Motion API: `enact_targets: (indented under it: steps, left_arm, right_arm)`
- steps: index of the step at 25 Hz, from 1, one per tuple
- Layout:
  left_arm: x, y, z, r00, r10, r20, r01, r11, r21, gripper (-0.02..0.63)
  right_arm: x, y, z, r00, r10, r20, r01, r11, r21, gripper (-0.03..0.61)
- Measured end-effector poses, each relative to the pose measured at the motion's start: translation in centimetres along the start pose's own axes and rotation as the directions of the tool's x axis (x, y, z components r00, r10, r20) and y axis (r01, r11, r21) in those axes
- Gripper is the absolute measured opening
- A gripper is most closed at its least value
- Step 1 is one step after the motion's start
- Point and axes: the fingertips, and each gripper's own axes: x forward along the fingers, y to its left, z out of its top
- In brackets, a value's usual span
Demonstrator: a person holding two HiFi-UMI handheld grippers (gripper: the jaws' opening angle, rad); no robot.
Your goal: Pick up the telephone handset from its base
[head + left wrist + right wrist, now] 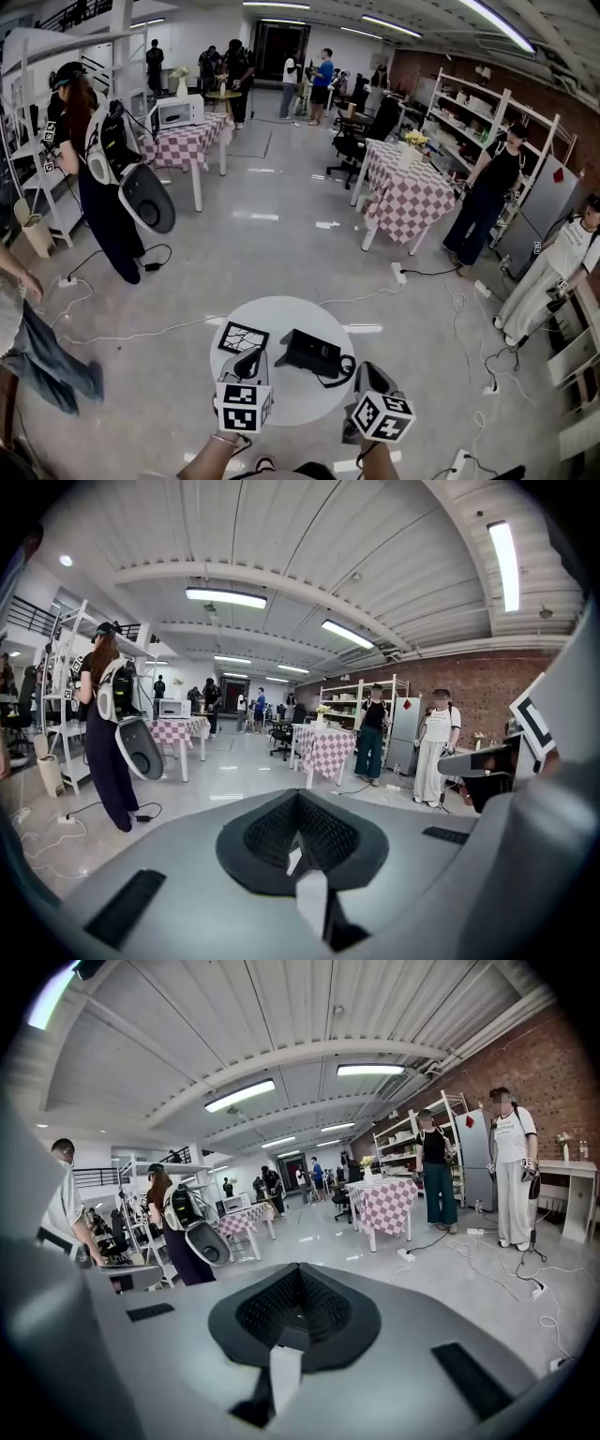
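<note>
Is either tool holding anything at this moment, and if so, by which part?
Nothing is held. The left tool and right tool are both shut and empty; the telephone lies untouched on the table.

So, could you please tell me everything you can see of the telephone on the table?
The telephone is a black, plastic-looking desk set, small in the head view. Its handset seems to lie on top, though that is hard to make out. A dark cord loops from its near right side. It sits flat, turned at an angle, near the middle of the round white table, just right of a black-and-white patterned card.
</note>
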Motion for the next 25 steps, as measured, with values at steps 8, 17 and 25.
enact_targets:
  steps: [8,17,25]
  left_arm:
    - [1.4,0.2,-0.5,0.998,0.046,-0.035,-0.047,0.999,-0.014,0.009]
    - [3.9,-0.2,1.8,0.994,0.109,-0.018,-0.11,0.993,-0.052,0.009]
    - [4.0,-0.2,0.6,0.989,0.141,-0.049,-0.143,0.989,-0.042,0.009]
  right_arm:
    - [2.2,-0.5,-0.2,0.997,0.058,-0.046,-0.058,0.998,0.005,0.025]
    - [6.8,0.5,3.9,0.981,0.185,-0.065,-0.189,0.979,-0.07,0.025]
    - [8.3,1.3,2.4,0.967,0.234,-0.104,-0.241,0.968,-0.066,0.025]
